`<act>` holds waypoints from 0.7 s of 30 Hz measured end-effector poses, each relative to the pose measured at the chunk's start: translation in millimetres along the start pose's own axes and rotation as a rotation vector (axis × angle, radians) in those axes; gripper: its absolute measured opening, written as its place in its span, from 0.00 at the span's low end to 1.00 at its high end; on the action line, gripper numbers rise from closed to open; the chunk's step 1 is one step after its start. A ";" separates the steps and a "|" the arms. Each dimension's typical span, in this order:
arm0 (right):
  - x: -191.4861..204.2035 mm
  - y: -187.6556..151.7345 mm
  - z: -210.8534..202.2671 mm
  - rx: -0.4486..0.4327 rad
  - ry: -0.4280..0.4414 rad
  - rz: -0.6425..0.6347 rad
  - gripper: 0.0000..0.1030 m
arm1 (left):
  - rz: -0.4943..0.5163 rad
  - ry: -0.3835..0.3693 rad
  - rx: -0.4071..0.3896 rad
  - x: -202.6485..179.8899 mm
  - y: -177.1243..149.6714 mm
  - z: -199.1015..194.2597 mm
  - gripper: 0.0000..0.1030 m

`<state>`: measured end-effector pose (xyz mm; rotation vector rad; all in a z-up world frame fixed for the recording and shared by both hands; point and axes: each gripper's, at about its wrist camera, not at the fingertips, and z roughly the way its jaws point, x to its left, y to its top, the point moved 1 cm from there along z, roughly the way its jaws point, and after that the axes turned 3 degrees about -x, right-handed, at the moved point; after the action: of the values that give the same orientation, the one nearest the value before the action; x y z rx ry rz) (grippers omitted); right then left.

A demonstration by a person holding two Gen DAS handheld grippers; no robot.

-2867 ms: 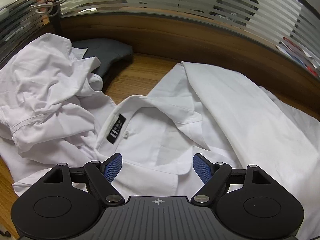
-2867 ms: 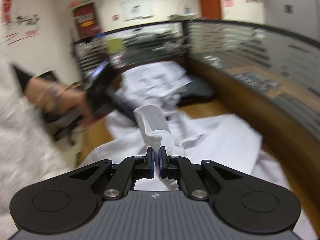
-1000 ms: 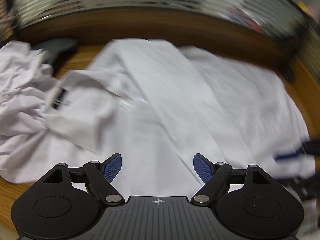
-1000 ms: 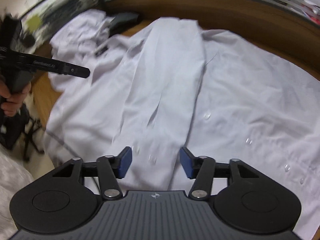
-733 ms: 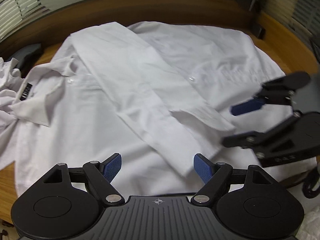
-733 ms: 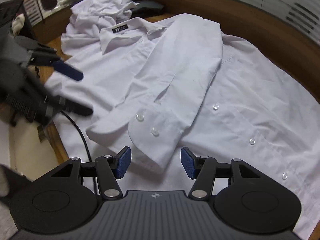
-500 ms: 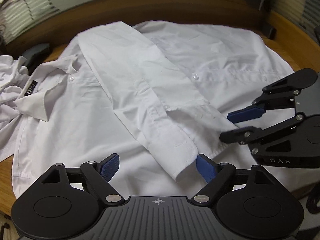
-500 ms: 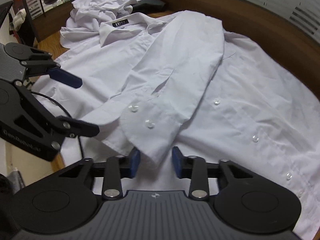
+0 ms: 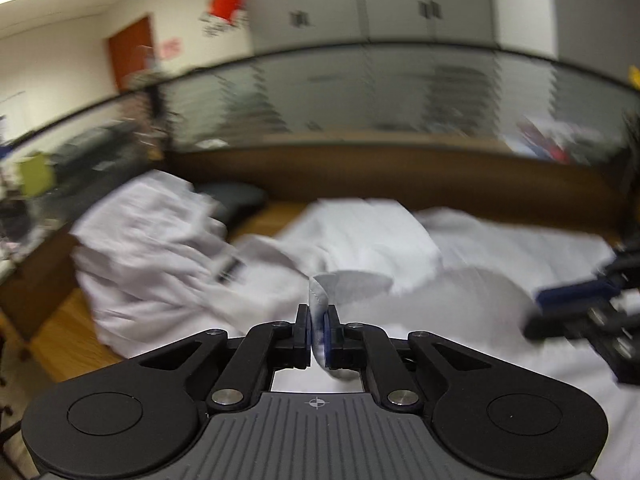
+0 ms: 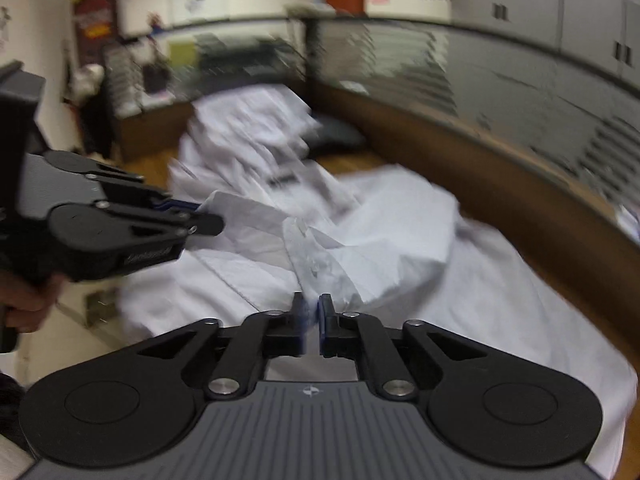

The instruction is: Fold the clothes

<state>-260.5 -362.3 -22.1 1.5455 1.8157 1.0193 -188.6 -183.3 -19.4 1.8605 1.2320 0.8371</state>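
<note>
A white button-up shirt [image 9: 480,248] lies spread on the wooden table [image 9: 64,332]. My left gripper [image 9: 318,328] is shut on a lifted fold of the shirt's cuff [image 9: 320,296]. It also shows in the right wrist view [image 10: 200,216], pinching the cuff edge at the left. My right gripper [image 10: 311,312] is shut on the other side of the same cuff [image 10: 308,248], raised above the shirt body [image 10: 480,300]. In the left wrist view the right gripper [image 9: 576,300] shows blurred at the right edge. Both views are motion-blurred.
A crumpled pile of white clothes [image 9: 152,232] lies at the far left of the table, also in the right wrist view [image 10: 248,132]. A dark grey item [image 9: 236,196] lies behind it. A wooden partition with frosted glass [image 9: 400,168] borders the table's far side.
Both grippers were open over the flat sleeve cuff half a second ago. Now both have shut on the cuff and lifted it, and both cameras have tilted up.
</note>
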 end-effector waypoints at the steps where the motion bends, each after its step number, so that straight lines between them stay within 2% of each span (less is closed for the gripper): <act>1: -1.7 6.0 -4.2 -0.016 0.025 0.003 0.31 | -0.021 0.019 -0.001 9.9 7.1 -3.5 0.08; 2: -3.4 11.9 -8.5 -0.033 0.050 0.007 0.34 | -0.047 0.037 0.004 19.4 12.6 -5.8 0.08; 5: -18.0 24.6 -14.5 -0.059 0.088 0.013 0.35 | -0.127 0.068 0.036 43.8 26.0 -6.6 0.08; 10: -71.0 29.5 25.4 0.006 -0.004 -0.028 0.39 | -0.209 0.092 0.076 71.8 38.4 2.5 0.08; 16: -109.5 35.4 80.9 0.056 -0.059 0.031 0.39 | -0.148 0.101 0.166 70.5 25.0 10.0 0.08; 21: -140.0 40.5 126.4 0.095 -0.102 0.084 0.39 | -0.117 0.084 0.239 57.2 -9.0 13.5 0.08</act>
<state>-109.2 -471.9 -70.3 1.7112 1.7650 0.8863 -162.9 -130.3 -27.2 1.9330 1.5350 0.7370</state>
